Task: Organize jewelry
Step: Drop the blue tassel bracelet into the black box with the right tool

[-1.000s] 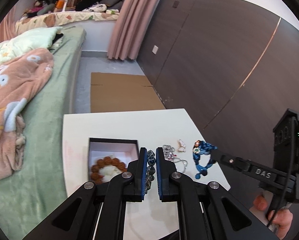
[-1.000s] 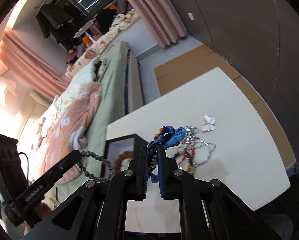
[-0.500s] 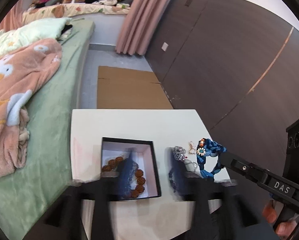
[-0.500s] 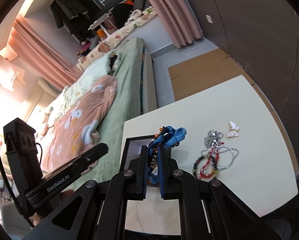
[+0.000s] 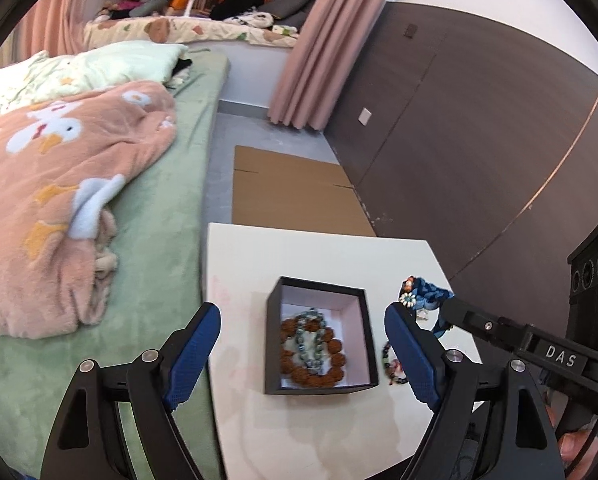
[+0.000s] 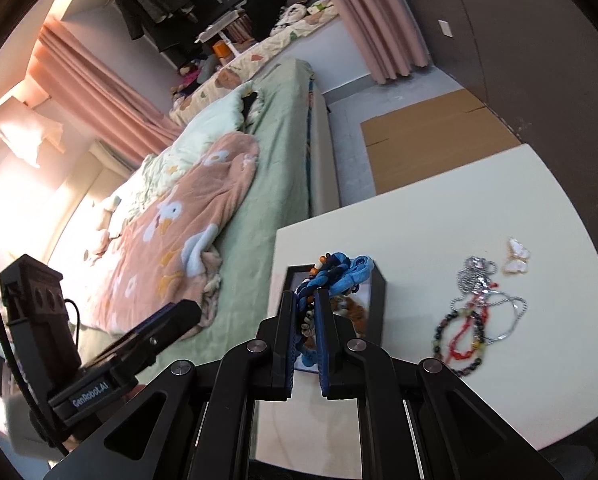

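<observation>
A black jewelry box (image 5: 368, 344) with a white lining sits on the white table (image 5: 299, 256). Inside it lie a brown bead bracelet (image 5: 335, 376) and a grey-green bead bracelet (image 5: 311, 344). My left gripper (image 5: 303, 332) is open and empty, held above the box. My right gripper (image 6: 304, 312) is shut on a blue braided cord bracelet (image 6: 339, 272) and holds it above the box (image 6: 379, 312). The blue bracelet also shows in the left wrist view (image 5: 423, 300), right of the box. Loose jewelry lies on the table: a multicolour bead bracelet (image 6: 459, 340), a silver chain (image 6: 475, 272) and a white butterfly piece (image 6: 517, 256).
A green bed (image 5: 159, 260) with a pink blanket (image 5: 59, 200) stands against the table's left side. Flat cardboard (image 5: 291, 196) lies on the floor beyond the table. A dark panelled wall (image 5: 479, 140) runs along the right.
My left gripper opened and let go of the grey-green bead bracelet, which now lies in the box. My right gripper moved left with the blue bracelet toward the box.
</observation>
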Demonstrator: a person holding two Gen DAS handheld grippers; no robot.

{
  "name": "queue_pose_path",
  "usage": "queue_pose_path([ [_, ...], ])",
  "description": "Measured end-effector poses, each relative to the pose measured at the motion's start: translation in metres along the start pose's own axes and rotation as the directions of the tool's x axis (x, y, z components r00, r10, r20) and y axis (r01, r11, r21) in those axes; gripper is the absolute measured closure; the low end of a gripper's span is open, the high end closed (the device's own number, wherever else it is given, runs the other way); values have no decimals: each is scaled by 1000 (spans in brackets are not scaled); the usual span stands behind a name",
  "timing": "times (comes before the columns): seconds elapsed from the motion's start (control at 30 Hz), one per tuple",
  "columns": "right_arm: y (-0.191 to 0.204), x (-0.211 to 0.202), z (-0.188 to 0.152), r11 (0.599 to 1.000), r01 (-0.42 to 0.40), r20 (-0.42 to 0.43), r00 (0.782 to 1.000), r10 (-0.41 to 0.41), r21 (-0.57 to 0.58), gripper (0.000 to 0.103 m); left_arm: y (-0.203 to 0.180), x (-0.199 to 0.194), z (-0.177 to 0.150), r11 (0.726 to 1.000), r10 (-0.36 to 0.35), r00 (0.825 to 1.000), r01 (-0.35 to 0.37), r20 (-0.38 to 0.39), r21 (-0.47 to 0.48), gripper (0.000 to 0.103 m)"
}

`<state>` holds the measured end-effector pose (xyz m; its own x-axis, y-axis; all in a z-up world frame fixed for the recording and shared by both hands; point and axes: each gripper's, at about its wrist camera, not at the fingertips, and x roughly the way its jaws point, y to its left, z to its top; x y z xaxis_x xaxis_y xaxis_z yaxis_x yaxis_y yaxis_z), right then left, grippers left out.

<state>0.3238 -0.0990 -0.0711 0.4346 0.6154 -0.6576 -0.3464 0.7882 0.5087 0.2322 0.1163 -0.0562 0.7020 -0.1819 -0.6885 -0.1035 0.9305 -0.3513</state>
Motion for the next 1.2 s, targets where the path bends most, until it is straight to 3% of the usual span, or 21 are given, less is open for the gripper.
queue_pose_path([
  [0.13,14,-1,1,999,7,21,1000,-7,-42,90,9,-7,-1,1000,12,1000,-12,8,-18,18],
  [0.17,17,-1,2,999,3,18,1000,-2,-52,85,11,-9,-2,1000,16,1000,-15,11,-21,18],
  [0.2,19,-1,2,998,-3,15,1000,4,-57,79,12,-12,-2,1000,18,1000,-18,15,-22,18],
  [0.27,21,-6,1,998,-14,32,999,16,-64,44,12,-15,-1,1000,20,1000,-20,23,-23,18],
  [0.3,22,-8,1,998,-7,45,999,10,-68,41,12,-16,-1,1000,21,999,-20,27,-22,18],
  [0.6,7,-26,-2,997,61,78,995,-57,-54,41,-7,-14,-1,1000,7,1000,-7,27,9,18],
  [1.03,-52,-70,-9,987,157,112,981,-161,37,40,-63,9,-10,995,-46,999,47,-7,83,18],
  [1.1,-61,-76,-9,985,167,113,979,-172,52,33,-72,14,-12,994,-51,999,52,-15,96,18],
  [1.17,-70,-84,-11,981,179,125,974,-186,69,18,-80,18,-12,993,-57,998,59,-22,105,18],
  [1.2,-73,-86,-11,980,185,128,973,-193,73,17,-84,20,-12,992,-65,998,67,-23,109,18],
])
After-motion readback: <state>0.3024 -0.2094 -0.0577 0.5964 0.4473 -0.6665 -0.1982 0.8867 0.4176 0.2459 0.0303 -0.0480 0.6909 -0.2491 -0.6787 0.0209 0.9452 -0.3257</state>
